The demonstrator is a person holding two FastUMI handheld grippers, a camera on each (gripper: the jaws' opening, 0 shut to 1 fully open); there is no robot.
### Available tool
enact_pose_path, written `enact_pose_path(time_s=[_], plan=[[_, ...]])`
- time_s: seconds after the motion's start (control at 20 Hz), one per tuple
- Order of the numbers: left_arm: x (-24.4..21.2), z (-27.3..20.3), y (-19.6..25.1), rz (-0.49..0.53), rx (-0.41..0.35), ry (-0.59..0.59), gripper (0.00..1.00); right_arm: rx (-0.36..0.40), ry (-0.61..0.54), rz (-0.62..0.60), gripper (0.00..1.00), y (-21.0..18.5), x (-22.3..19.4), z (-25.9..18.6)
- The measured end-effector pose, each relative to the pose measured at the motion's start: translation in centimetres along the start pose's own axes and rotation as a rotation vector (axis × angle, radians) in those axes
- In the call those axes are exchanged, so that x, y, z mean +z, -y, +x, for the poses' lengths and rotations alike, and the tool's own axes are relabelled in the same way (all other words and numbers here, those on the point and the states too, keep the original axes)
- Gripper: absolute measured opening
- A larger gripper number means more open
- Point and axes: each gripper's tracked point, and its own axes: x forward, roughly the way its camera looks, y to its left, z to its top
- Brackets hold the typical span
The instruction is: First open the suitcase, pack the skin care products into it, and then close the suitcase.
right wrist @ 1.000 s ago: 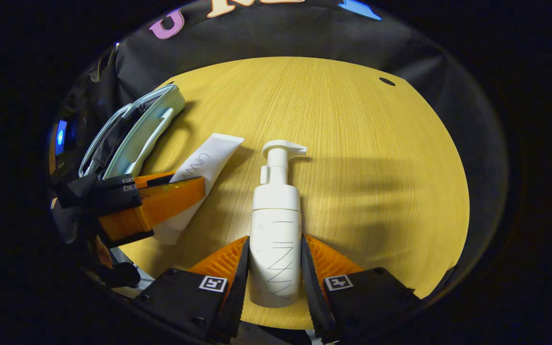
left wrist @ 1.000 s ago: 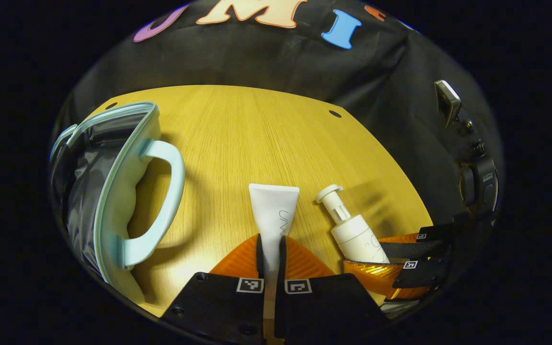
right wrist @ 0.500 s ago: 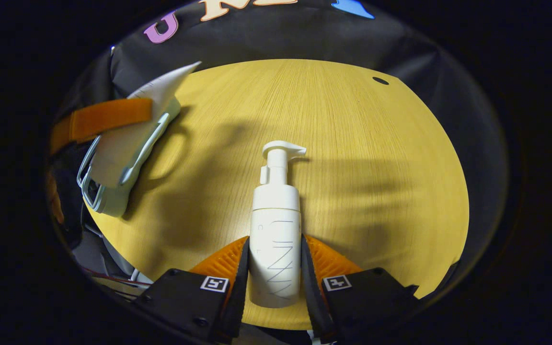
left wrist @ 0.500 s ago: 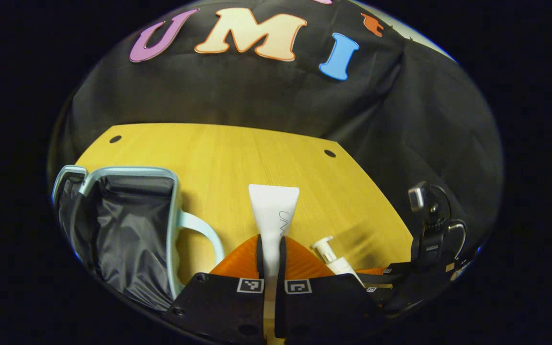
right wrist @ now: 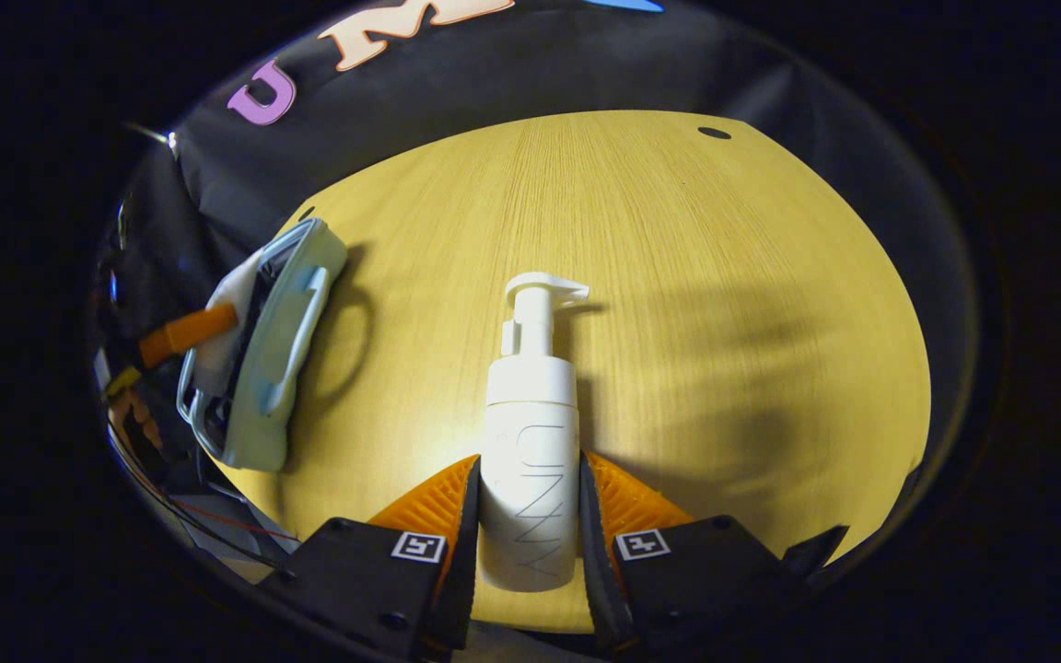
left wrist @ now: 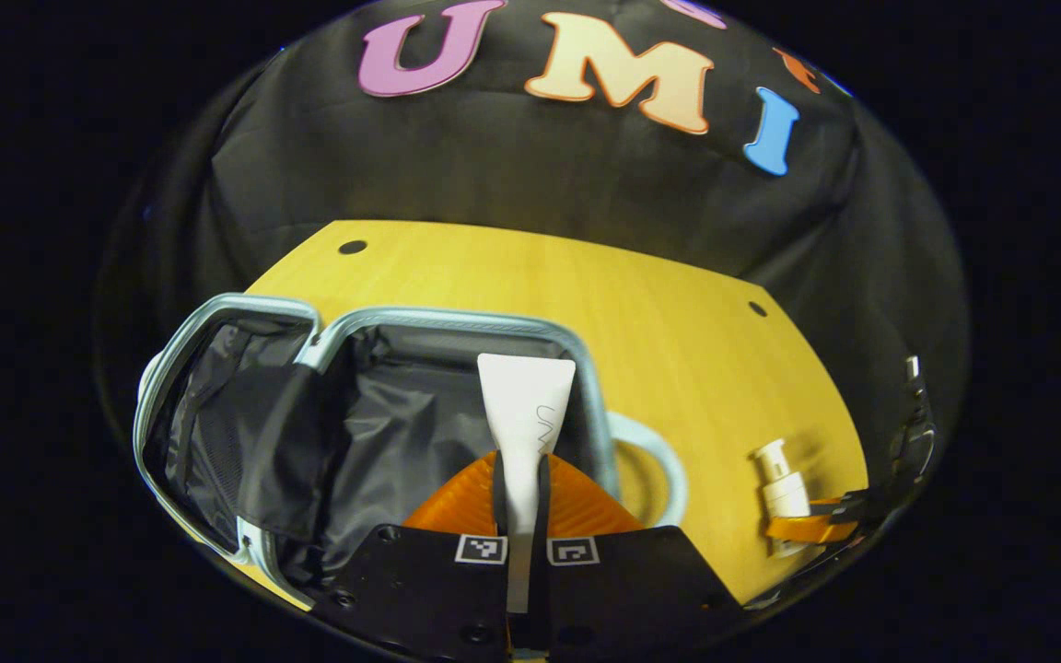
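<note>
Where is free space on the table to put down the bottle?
The table is bare right of the suitcase and beyond the bottle. Crowded: the left edge, where the left gripper holds the tube over the suitcase.

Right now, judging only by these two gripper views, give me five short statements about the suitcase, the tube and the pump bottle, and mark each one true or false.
1. The suitcase lies open, its dark lining exposed. True.
2. The left gripper is empty. False: its fingers are closed on the white tube.
3. The tube is over the open suitcase. True.
4. The pump bottle is already inside the suitcase. False: the right gripper holds it over the wooden table, apart from the suitcase.
5. The suitcase has a pale blue handle on its side. True.
</note>
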Motion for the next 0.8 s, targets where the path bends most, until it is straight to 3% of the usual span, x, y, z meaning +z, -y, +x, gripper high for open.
enact_pose_path(time_s=[0.2, 0.45, 0.65, 0.8], plan=[[-2.3, 1.4, -4.5, -0.014, 0.040, -0.062, 0.01, 0.108, 0.061, 0.035, 0.52, -5.0, 3.2, -2.6], [-4.6, 2.4, -7.1, -0.044, 0.036, -0.111, 0.02, 0.262, 0.092, 0.001, 0.51, -15.8, 6.7, -2.8], [-4.3, 2.4, -7.6, -0.068, 0.001, -0.093, 0.01, 0.340, 0.037, -0.047, 0.51, -22.8, 4.9, -0.7], [-4.3, 2.6, -7.7, -0.095, -0.025, -0.087, 0.02, 0.355, -0.022, -0.060, 0.51, -26.2, 3.4, 1.7]])
